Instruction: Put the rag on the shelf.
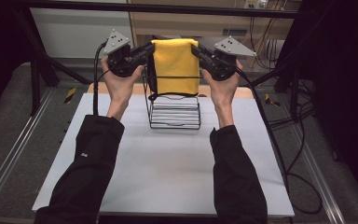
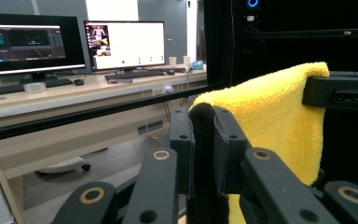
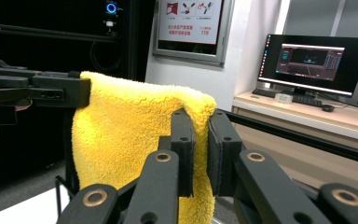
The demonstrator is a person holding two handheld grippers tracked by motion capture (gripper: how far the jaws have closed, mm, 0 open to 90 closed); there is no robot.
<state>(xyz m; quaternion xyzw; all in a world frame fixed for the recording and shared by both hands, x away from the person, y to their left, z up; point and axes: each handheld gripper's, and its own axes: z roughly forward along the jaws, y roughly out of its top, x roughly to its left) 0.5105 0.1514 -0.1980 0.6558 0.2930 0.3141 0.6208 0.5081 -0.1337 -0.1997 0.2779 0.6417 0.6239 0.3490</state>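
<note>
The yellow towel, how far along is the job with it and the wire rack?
Done: both tongs have gripped the yellow towel at its top corners, left tongs and right tongs shut on it. In hand: it hangs spread above the wire rack. Left: probably lowering it onto the rack and letting go.

One yellow towel (image 1: 175,65), one wire rack (image 1: 175,114), two tools, left (image 1: 147,51) and right (image 1: 197,52)

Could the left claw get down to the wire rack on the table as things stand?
Probably not freely: the left claw is shut on the yellow towel, which hangs over the wire rack, and the right claw grips the other corner.
</note>
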